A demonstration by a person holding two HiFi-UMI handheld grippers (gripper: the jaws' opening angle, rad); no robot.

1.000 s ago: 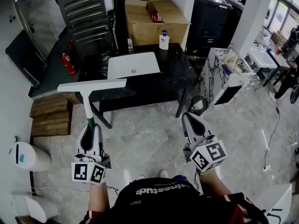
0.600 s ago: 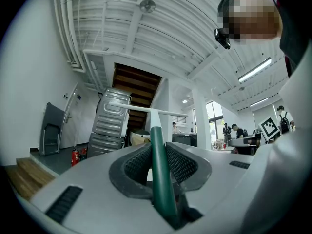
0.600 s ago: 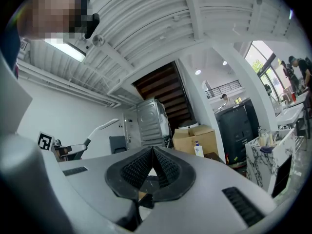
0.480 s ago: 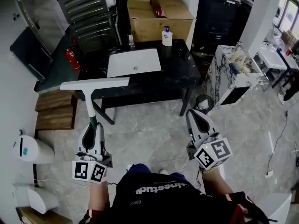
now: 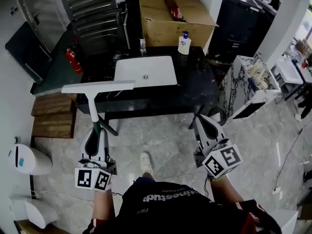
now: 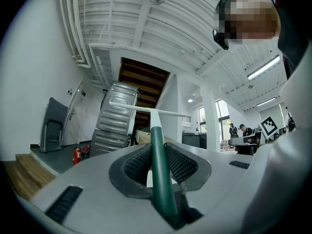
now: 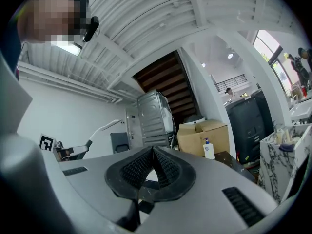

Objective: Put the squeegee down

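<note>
A squeegee with a white blade (image 5: 98, 87) and a green handle (image 6: 160, 174) is held out in front of me, its blade level over the near left edge of the black table (image 5: 195, 89). My left gripper (image 5: 95, 138) is shut on the green handle; in the left gripper view the blade (image 6: 146, 110) runs across above the jaws. At the right of the head view my right gripper (image 5: 204, 123) hangs over the floor, shut and empty; its pads (image 7: 152, 167) meet at the tips.
A white sink basin (image 5: 145, 72) is set into the black table, with a soap pump bottle (image 5: 184, 44) and a small bottle (image 5: 142, 45) behind it. Cardboard boxes (image 5: 173, 16) stand beyond. Wooden steps (image 5: 52, 116) and a fire extinguisher (image 5: 74, 61) lie left, a marble counter (image 5: 246, 84) right.
I have stepped forward: the table and sink have come nearer and a foot now shows on the floor. Both grippers kept their pose, the squeegee still in the left one.
</note>
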